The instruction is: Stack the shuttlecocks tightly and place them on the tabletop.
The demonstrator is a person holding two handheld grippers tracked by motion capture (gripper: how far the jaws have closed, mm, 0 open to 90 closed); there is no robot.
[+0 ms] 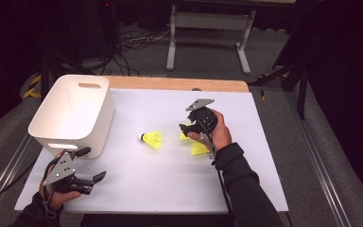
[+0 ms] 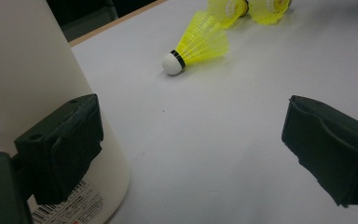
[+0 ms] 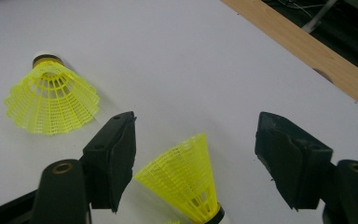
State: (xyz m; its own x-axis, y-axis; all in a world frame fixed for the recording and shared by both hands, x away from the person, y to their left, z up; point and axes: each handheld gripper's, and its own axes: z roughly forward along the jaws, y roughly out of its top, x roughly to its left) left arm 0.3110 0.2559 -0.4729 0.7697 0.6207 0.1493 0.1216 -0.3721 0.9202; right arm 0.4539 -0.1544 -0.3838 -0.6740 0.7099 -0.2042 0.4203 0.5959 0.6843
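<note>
- The surface point(image 1: 137, 189) is a white sheet over a table with a pale wooden edge point(image 1: 179, 83) showing at the far side; around it the room is dark, with grey flooring, loose black cables and a white metal frame point(image 1: 208, 28) beyond the table
- A white plastic bin with handle slots point(image 1: 73, 113) stands at the surface's far left corner
- A yellow mesh shuttlecock with a white cork tip point(image 1: 152, 139) lies on its side mid-surface; two more yellow shuttlecocks point(image 1: 199, 149) lie just right of it
- The right gripper point(image 1: 189, 128) hovers over one of those two; its jaws stand apart on either side of the skirt without touching
- The left gripper point(image 1: 89, 165) rests near the bin, jaws wide with nothing between
</note>
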